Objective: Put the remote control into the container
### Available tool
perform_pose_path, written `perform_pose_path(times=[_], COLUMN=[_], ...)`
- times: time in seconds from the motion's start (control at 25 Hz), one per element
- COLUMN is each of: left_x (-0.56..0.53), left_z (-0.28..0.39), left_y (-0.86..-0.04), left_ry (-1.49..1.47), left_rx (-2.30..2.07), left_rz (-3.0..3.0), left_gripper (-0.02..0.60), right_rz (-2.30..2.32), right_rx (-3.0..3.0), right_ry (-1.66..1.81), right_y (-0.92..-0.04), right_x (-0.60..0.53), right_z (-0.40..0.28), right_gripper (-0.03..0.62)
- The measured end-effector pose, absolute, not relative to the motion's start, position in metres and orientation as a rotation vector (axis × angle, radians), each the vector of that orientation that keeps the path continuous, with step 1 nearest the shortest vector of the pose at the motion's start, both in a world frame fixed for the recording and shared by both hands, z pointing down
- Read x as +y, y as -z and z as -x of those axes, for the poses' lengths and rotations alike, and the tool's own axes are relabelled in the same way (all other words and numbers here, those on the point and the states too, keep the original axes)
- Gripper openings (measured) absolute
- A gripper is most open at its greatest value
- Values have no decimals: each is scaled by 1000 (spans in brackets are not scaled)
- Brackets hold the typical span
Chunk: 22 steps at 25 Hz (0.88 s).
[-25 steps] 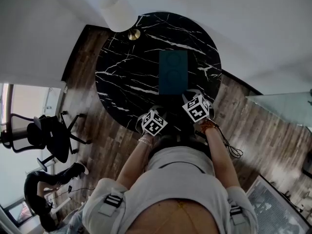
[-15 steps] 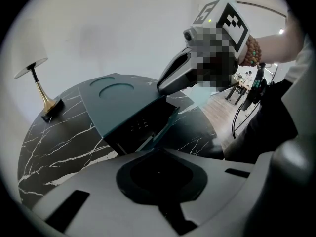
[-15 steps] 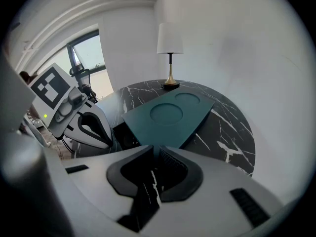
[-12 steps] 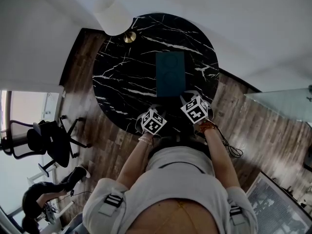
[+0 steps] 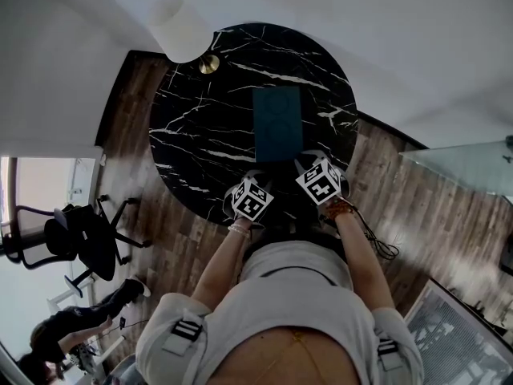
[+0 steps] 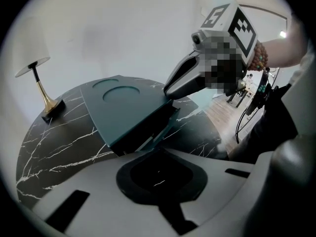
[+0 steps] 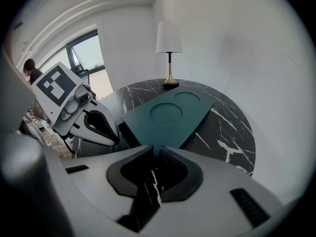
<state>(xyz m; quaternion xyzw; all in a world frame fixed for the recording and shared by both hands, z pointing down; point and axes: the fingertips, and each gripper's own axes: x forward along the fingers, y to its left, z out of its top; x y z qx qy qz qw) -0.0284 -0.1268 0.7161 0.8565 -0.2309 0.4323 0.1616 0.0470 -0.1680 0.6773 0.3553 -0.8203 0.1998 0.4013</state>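
A dark teal rectangular container (image 5: 278, 123) with two round recesses in its top lies in the middle of the round black marble table (image 5: 192, 127). In the left gripper view the container (image 6: 123, 107) shows a dark gap under its top at the near end. My right gripper (image 5: 309, 160) is shut, with its tips at the container's near edge (image 7: 154, 152). My left gripper (image 5: 255, 181) is shut and empty, just left of that near end (image 6: 159, 154). No remote control shows in any view.
A lamp (image 5: 183, 30) with a white shade and brass base stands at the table's far left edge. A black office chair (image 5: 80, 231) stands on the wood floor to the left. A cable (image 5: 375, 237) trails on the floor at the right.
Both grippers stay at the table's near edge by the container. The whole scene has only drifted slightly left and up in the head view.
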Motion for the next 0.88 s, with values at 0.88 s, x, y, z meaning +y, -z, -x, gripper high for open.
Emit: perform_pose_path(times=[0.88], left_x=[-153], left_z=[19], left_y=[-715], left_ry=[-834], left_rx=[-868], left_rz=[-2234], left_gripper=[5], right_rz=[-925], right_rx=[-2066], right_ry=[-540], right_y=[-678], right_x=[-169], right_z=[-48], right_gripper=[44])
